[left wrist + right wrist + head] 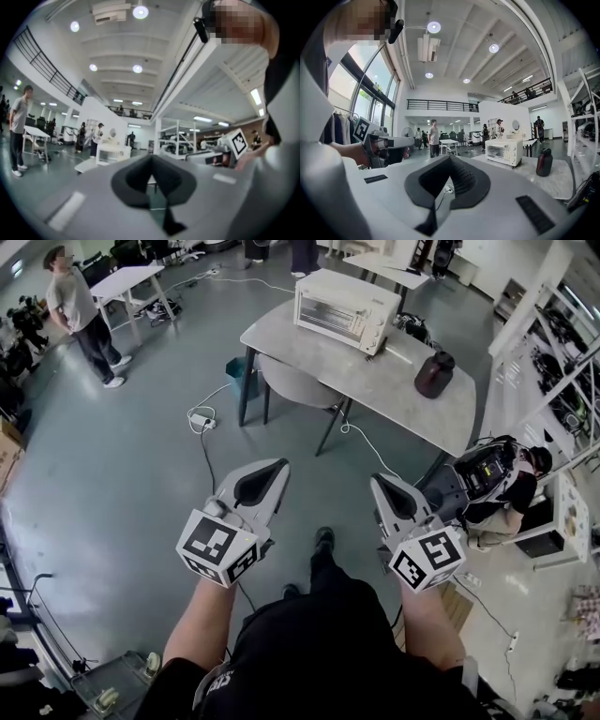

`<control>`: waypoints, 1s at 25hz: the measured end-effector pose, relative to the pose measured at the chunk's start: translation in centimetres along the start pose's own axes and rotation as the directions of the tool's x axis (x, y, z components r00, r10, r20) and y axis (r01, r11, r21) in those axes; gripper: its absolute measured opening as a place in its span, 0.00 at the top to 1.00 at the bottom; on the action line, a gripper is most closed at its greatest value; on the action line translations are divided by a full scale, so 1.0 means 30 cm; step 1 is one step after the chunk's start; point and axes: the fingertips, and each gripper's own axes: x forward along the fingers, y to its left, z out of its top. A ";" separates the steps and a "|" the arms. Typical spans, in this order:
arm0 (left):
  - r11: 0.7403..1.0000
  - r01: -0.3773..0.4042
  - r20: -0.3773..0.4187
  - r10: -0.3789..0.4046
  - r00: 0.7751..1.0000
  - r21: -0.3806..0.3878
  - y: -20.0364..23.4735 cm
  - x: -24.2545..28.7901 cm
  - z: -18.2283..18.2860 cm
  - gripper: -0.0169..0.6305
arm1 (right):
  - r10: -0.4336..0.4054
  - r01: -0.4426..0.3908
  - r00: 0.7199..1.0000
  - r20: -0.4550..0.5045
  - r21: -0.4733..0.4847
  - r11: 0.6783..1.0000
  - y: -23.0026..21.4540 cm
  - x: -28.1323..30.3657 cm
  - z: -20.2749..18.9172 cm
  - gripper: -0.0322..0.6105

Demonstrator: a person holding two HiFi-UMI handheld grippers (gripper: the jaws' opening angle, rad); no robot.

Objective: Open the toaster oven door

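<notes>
Standing toward the far end of a grey counter [375, 381], the white toaster oven [339, 311] is keeping its glass door [325, 308] shut flat against its front, with the control knobs lying to the right of the glass. A dark brown jug [434, 374] is sitting upright on the same counter, to the right of the oven and apart from it. A grey chair [298, 385] is tucked in at the counter's near edge, and a teal bin [238, 377] is showing beneath the counter's left end. On the grey floor in front, a white power strip [201, 420] is lying with its cable trailing toward the person. Both tools are hanging in the air low in the head view, well apart from the counter and the oven, each pointing roughly toward it. The left tool [272, 471] is holding its 2 jaws pressed together with nothing between them, and the right tool [384, 486] is likewise showing its jaws closed on nothing; the right gripper view is looking across them at the oven and the jug in the distance. Further out, 1 person [86, 317] in a grey shirt is standing at the far left beside a small white table [127, 282], and another person [511, 486] is crouching at the right near white shelving [562, 343].
</notes>
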 end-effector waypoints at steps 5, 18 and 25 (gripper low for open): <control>0.999 -0.028 -0.047 0.029 0.998 0.015 0.084 0.057 -0.047 0.96 | 0.015 -0.015 1.000 -0.009 0.055 0.998 -0.066 0.099 -0.032 0.96; 0.999 -0.035 -0.138 0.034 0.990 -0.007 0.337 0.417 -0.113 0.96 | 0.054 -0.045 0.997 -0.058 0.149 0.988 -0.411 0.437 -0.093 0.96; 0.999 -0.038 -0.169 0.036 0.985 -0.008 0.448 0.634 -0.101 0.96 | 0.091 -0.081 0.995 -0.047 0.179 0.981 -0.599 0.611 -0.067 0.96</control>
